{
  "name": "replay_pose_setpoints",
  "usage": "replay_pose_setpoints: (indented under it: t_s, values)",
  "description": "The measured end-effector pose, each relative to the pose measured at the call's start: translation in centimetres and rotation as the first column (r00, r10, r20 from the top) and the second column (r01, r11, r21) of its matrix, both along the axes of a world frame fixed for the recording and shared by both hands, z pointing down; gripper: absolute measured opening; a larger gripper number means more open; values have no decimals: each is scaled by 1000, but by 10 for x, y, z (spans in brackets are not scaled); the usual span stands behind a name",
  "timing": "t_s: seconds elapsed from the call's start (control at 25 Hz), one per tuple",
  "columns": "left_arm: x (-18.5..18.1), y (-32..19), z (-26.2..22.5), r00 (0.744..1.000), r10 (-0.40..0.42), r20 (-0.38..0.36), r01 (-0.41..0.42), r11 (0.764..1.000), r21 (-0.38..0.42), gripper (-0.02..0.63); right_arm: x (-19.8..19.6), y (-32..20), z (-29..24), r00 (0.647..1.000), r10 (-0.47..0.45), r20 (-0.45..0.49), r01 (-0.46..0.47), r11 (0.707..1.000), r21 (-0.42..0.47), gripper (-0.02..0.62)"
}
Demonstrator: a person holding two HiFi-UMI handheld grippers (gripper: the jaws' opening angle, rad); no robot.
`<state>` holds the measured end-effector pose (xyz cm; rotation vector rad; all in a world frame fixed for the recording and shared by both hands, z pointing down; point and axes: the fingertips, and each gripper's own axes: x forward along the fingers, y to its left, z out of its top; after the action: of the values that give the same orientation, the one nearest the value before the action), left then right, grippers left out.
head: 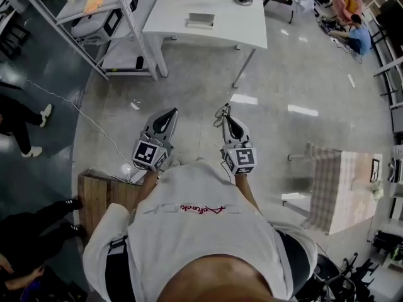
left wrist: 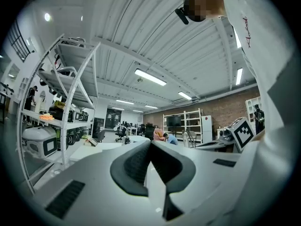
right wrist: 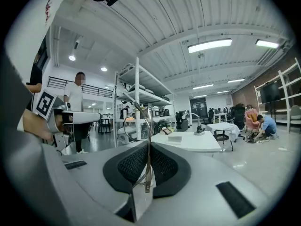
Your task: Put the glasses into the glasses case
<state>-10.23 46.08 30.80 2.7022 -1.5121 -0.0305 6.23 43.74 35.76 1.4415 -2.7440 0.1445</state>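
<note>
My right gripper (head: 227, 114) (right wrist: 147, 147) is held level and shut on a thin wire-framed pair of glasses (right wrist: 142, 126). One temple is pinched between the pads, and the lenses stick up past the jaw tips (head: 220, 112). My left gripper (head: 169, 114) (left wrist: 150, 146) is beside it, level and shut with nothing between its pads. Ahead stands a white table (head: 221, 27) (right wrist: 197, 142) with a flat grey glasses case (head: 201, 21) (right wrist: 174, 138) on it, well out of reach of both grippers.
A white shelving rack (head: 119, 17) (right wrist: 141, 102) stands left of the table. A cable (head: 88, 121) trails over the floor, and a wooden board (head: 97, 197) lies near my left. A cloth-covered table (head: 343, 190) is at right. People stand at left (head: 25, 124).
</note>
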Motion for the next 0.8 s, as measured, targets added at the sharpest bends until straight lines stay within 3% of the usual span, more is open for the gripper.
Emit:
replay_pose_setpoints:
  t_s: [0.4, 0.8]
  values:
    - [28, -9, 3, 999, -23, 22, 23, 1000, -6, 9, 26, -18, -3, 999, -34, 34, 33, 999, 29, 25]
    - [28, -35, 11, 998, -46, 47, 46, 999, 3, 9, 25, -49, 4, 998, -49, 48, 48, 999, 27, 23]
